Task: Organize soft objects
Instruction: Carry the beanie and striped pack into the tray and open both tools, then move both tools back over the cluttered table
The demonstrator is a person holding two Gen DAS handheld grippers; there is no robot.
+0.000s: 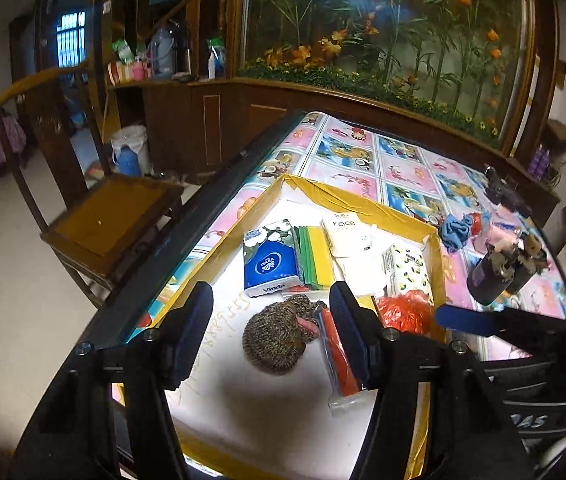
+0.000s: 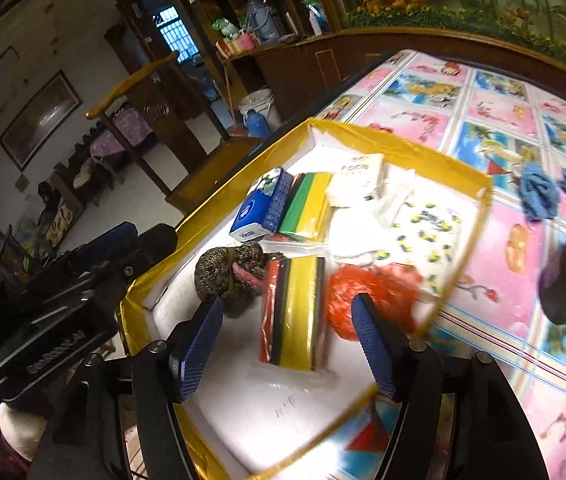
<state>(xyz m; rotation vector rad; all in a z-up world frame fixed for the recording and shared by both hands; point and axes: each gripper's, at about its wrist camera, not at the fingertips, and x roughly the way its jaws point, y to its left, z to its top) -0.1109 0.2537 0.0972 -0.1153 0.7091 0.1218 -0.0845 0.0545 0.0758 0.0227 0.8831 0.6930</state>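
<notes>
The sponge pack (image 2: pixel 293 312) was seen lying in the yellow-rimmed tray (image 2: pixel 383 136), at lower centre of the right wrist view, its long axis running away from the camera. It was bracketed by the spread, empty fingers of the right gripper (image 2: pixel 287 348), which was judged the nearer one. In the left wrist view the left gripper (image 1: pixel 269 334), likewise spread and empty, was framed around the knitted bundle (image 1: pixel 279 334), the pack lying against its right finger.
</notes>
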